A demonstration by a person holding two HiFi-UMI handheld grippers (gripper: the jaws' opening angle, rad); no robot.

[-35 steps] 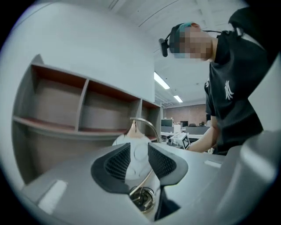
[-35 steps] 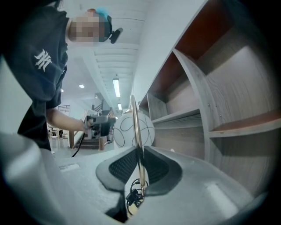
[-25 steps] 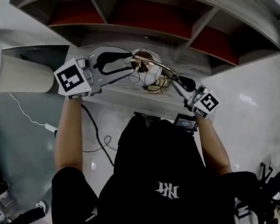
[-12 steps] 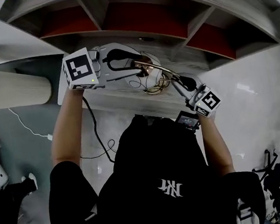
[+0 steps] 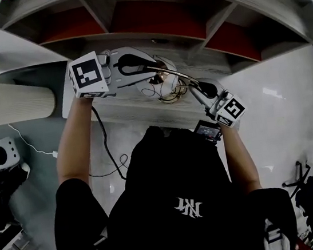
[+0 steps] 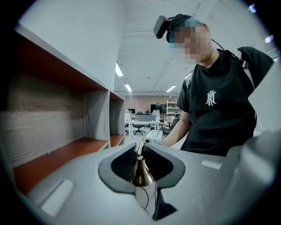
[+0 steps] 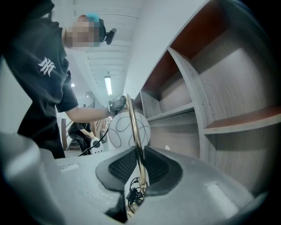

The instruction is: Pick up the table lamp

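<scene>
The table lamp has a white globe (image 5: pixel 161 82) with thin black lines, a brass cone cap (image 6: pixel 141 173) and a curved brass stem (image 7: pixel 134 127). In the head view it stands on the pale shelf top (image 5: pixel 137 110) between my two grippers. My left gripper (image 6: pixel 139 151) comes from the left. Its jaws are closing, and the pads sit against the brass cone above the globe. My right gripper (image 7: pixel 139 160) is shut on the thin brass stem, with the globe (image 7: pixel 127 128) beyond it and a bundled black cord (image 7: pixel 134 195) below.
A pale wood shelf unit with red-brown compartments (image 5: pixel 147 19) rises just behind the lamp. Another lamp with a pleated shade (image 5: pixel 20 100) lies at the left. A black cable (image 5: pixel 107 148) trails down to the floor. A person crouches at the lower left.
The left gripper has shifted a little towards the shelf and its jaws have closed round the lamp's brass cap. The right gripper has stayed on the stem.
</scene>
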